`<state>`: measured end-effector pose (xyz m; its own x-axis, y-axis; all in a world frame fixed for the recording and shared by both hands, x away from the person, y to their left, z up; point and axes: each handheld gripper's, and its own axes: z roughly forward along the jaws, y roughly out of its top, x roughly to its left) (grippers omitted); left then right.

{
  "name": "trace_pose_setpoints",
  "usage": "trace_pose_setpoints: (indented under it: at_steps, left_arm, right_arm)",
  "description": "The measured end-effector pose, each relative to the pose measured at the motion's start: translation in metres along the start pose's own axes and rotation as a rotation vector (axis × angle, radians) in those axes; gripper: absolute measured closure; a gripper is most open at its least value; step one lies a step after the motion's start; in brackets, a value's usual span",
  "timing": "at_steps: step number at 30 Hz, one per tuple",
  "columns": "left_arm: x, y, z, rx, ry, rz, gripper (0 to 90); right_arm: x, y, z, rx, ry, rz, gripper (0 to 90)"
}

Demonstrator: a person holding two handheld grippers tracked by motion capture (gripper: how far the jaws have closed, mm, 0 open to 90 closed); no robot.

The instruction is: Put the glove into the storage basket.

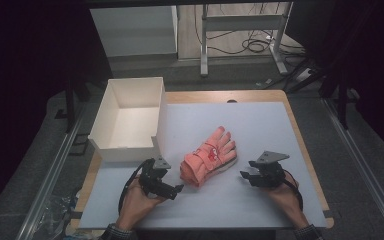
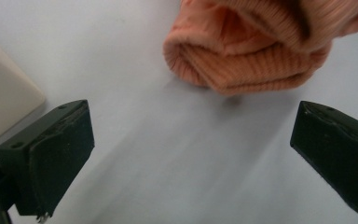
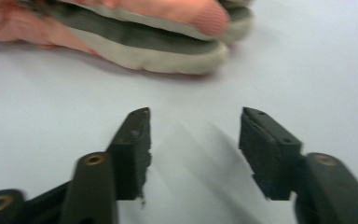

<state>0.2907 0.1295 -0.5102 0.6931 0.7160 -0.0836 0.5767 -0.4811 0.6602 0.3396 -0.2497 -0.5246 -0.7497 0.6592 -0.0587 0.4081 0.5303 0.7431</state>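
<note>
Pink gloves [image 1: 209, 156] between both open hand-held grippers, touching neither.

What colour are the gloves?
The gloves are orange-pink, with a small red-and-white picture on top. The high view shows them best.

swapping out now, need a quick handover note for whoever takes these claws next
Left claw: open, holds nothing, just short of the cuff end of the pink gloves.
Right claw: open, holds nothing, beside the gloves' finger side.
The gloves lie stacked on the white mat, right of the open white box, which looks to have nothing in it.
Done: nothing gripped so far.
Left: grip the gloves; they probably go in the box.
</note>
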Motion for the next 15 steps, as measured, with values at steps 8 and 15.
trace_pose_setpoints:
  at_steps: [8, 15]
  left_arm:
    - [-0.006, 0.022, -0.008, 0.015, -0.007, 0.025, 0.0]
    - [-0.014, 0.049, -0.01, 0.033, -0.013, 0.067, 0.0]
  right_arm:
    - [-0.016, -0.005, -0.003, 0.009, -0.072, 0.043, 25.6]
    - [-0.025, -0.008, -0.003, 0.024, -0.098, 0.085, 14.5]
